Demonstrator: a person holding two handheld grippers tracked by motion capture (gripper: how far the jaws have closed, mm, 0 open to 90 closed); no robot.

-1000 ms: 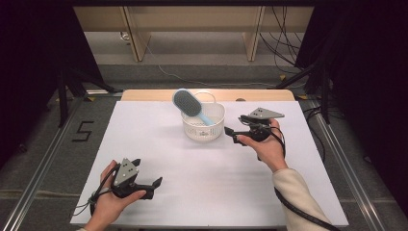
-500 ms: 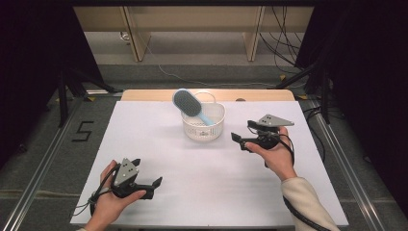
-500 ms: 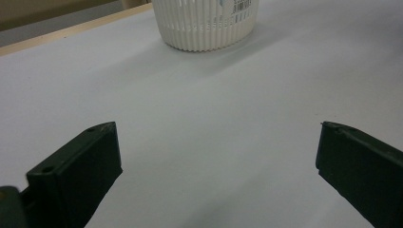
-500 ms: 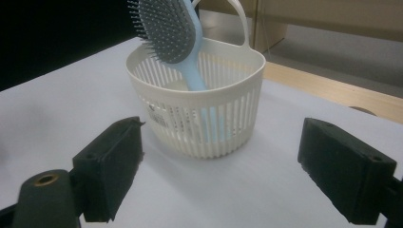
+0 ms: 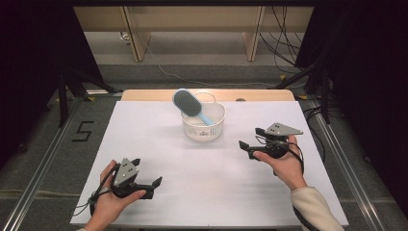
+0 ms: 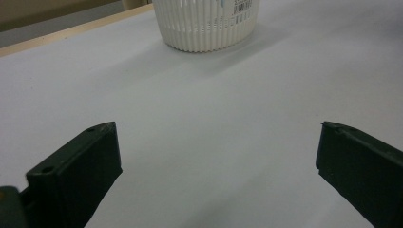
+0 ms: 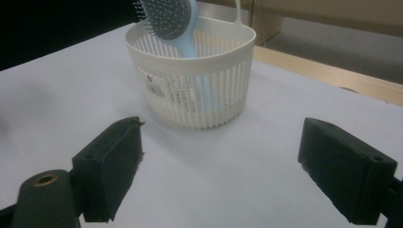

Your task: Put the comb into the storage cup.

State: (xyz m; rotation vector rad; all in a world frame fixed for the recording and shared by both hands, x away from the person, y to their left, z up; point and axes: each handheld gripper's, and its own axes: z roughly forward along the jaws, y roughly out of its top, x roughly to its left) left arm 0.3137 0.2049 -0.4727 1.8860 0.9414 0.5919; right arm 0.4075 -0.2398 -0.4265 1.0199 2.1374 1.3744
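- The hairbrush (image 5: 188, 104) is pale blue with a dark oval bristle pad, standing handle-down in the white slatted basket (image 5: 204, 127).
- Its long axis leans: head up, over the basket's far-left rim, handle slanting down inside.
- The basket sits mid-desk (image 5: 202, 178), toward the far edge.
- Right gripper (image 5: 250, 138), right of the basket: jaws wide apart, holding nothing.
- Left gripper (image 5: 147, 181), well nearer than the basket: jaws spread wide, empty.
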